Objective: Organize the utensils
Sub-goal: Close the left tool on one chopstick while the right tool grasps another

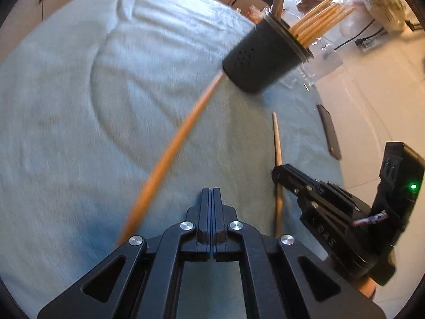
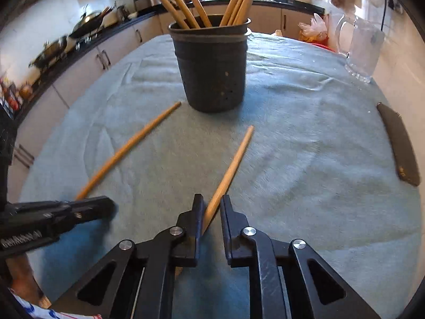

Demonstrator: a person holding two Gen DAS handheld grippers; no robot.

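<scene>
Plainly, the black utensil holder (image 2: 212, 74) stands upright on the counter's pale green cloth (image 2: 305, 146), with a bundle of wooden chopsticks (image 2: 183, 5) fanning out of its top. Two more chopsticks lie flat on the cloth in front of the holder. One loose chopstick (image 2: 233, 159) has its thin tip aimed at the holder, a little to the right of its base and short of it. Its long axis runs back to the right gripper (image 2: 211, 198). The thick end sits between that gripper's jaws, which are slightly apart; it rests against one finger and is not visibly pinched. The other chopstick (image 2: 127, 148) lies to the left, its tip near the holder's foot, its length slanting away towards the left gripper (image 1: 212, 194). That gripper's jaws are pressed together on nothing. A glass mug (image 2: 364, 50) stands well to the holder's right.
</scene>
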